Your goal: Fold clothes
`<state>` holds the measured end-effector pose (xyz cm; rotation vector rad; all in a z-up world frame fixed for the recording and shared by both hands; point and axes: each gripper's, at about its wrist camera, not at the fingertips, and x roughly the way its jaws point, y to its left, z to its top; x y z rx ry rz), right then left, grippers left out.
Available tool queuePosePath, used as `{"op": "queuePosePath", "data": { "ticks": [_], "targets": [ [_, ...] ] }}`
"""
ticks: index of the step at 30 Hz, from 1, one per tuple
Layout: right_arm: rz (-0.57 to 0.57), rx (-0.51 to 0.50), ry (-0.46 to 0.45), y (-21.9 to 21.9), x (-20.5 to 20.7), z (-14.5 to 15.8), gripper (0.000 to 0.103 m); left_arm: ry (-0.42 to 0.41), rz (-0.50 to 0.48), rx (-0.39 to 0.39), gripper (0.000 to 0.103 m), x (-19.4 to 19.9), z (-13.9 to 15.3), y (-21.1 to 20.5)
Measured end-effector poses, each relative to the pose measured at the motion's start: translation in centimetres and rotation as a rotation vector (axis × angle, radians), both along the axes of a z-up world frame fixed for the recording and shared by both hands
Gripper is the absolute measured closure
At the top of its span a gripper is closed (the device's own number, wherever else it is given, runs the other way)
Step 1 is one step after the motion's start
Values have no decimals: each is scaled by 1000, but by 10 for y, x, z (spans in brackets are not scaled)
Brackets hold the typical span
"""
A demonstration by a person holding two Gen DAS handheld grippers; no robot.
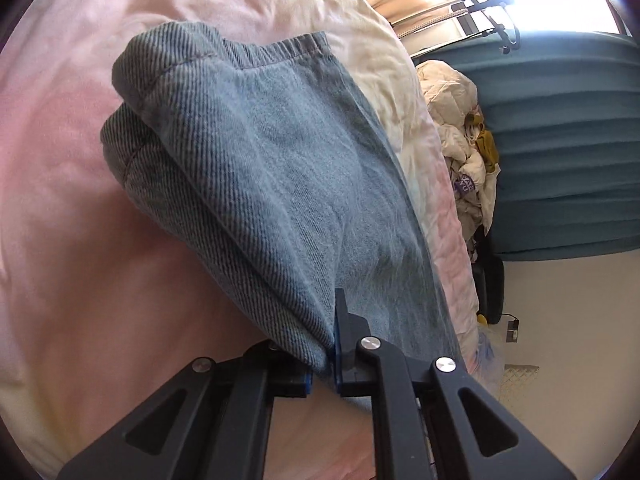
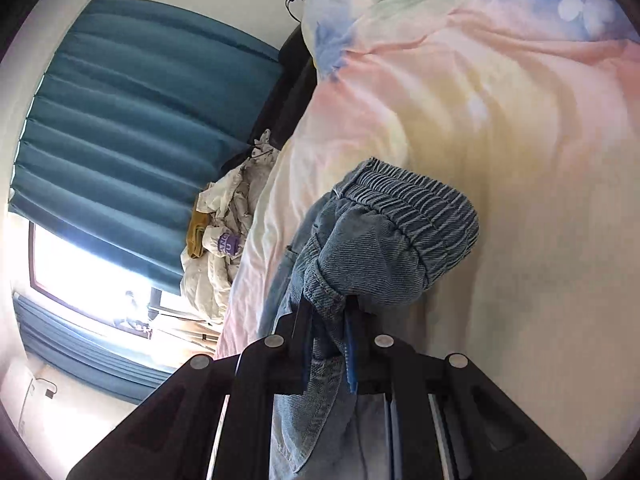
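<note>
In the left wrist view, the left tool (image 1: 322, 354) is clamped on the near edge of a pair of blue denim pants (image 1: 256, 168), the cloth pinched between its two blue-padded fingers. From that grip the pants stretch away over a bed covered by a pale pink and cream quilt (image 1: 72, 200), with the elastic waistband at the far end and rolled folds of darker ribbed-looking denim along the left side. The fabric looks taut between the grip and the waistband. To the right of the bed lies a heap of crumpled white and mustard laundry (image 1: 468, 148), and beyond it hangs a teal curtain (image 1: 568, 140) against a white wall, with a bright window at the top right. In the right wrist view, the right tool (image 2: 330, 344) is also closed on the pants (image 2: 392, 236), holding a bunched seam of denim between its fingers, while more denim hangs down in front of the tool body. The gathered elastic waistband sits just above the grip, puffed out in a rounded bundle over the quilt (image 2: 500, 100), which here shows pink, yellow and blue patches with white butterfly shapes. To the left are the laundry heap (image 2: 224, 220), the teal curtain (image 2: 132, 128) and the bright window.
</note>
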<state>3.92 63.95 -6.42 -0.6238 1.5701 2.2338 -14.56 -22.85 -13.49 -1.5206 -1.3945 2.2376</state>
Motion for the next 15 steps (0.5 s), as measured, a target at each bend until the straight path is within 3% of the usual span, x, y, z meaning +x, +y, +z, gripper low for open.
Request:
{"op": "queuePosePath", "data": {
  "ticks": [4, 9, 11, 15],
  "targets": [
    [47, 56, -90, -1, 4, -12, 90, -26, 4, -59, 87, 6, 3, -2],
    [78, 138, -175, -2, 19, -3, 77, 10, -8, -164, 76, 25, 21, -2],
    [66, 186, -196, -2, 28, 6, 68, 46, -4, -163, 71, 35, 31, -3],
    [96, 360, -234, -20, 30, 35, 64, 134, 29, -117, 54, 46, 52, 3]
  ]
}}
